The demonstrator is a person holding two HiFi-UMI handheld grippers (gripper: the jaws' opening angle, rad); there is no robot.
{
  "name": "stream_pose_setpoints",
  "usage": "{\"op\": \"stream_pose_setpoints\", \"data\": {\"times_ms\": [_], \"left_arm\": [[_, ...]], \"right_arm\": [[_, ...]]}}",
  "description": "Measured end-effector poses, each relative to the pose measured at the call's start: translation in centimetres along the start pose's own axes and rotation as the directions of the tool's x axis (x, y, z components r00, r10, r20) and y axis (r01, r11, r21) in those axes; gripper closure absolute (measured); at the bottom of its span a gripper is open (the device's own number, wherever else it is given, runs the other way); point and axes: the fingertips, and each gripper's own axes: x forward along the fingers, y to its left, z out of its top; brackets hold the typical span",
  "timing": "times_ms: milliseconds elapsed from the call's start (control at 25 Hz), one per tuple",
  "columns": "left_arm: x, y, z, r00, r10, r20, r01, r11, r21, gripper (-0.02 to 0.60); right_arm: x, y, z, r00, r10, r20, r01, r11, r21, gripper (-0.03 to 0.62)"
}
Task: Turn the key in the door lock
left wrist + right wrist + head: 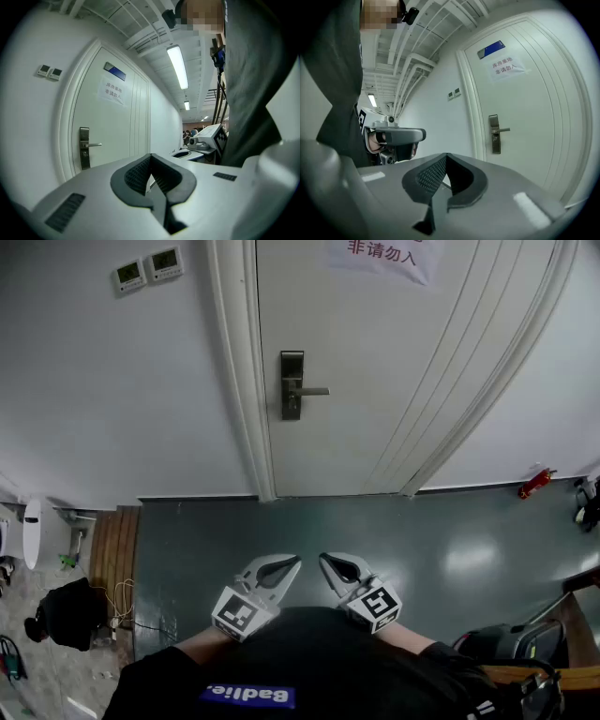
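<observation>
Close against the person's body, the left gripper (292, 562) and the right gripper (325, 561) sit side by side, each with its fingers pressed tip to tip and nothing held between them, both aimed roughly level at the door (375, 352). Ahead of the fingers lies a stretch of bare dark floor (309, 526), with nothing standing in the way. Beyond it, well apart from both sets of fingers and above them, is the lock plate (292, 385), its long axis upright, with the lever handle (314, 390) sticking out toward the right fingers' side. It sits almost straight ahead of the left fingers, so neither hand looks clearly nearer. No key can be made out at this range. A red fire extinguisher (535, 484) lies far off beyond the right fingers, and two wall panels (148, 268) sit high beyond the left ones
</observation>
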Motion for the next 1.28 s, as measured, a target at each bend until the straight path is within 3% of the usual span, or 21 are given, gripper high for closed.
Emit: {"op": "stream_pose_setpoints", "data": {"times_ms": [680,1280], "left_arm": [[0.9,0.2,-0.4,1.000,0.020,-0.012,-0.020,1.000,0.000,0.575],[6.6,-0.8,-0.8,0.987,0.158,-0.041,-0.158,0.987,0.016,0.575]], "right_arm": [[-0.2,-1.1,0.3,1.000,-0.002,0.028,0.002,1.000,0.019,0.598],[-3.6,-6.5,-1.6,0.998,0.054,0.020,-0.055,0.997,0.047,0.599]]}}
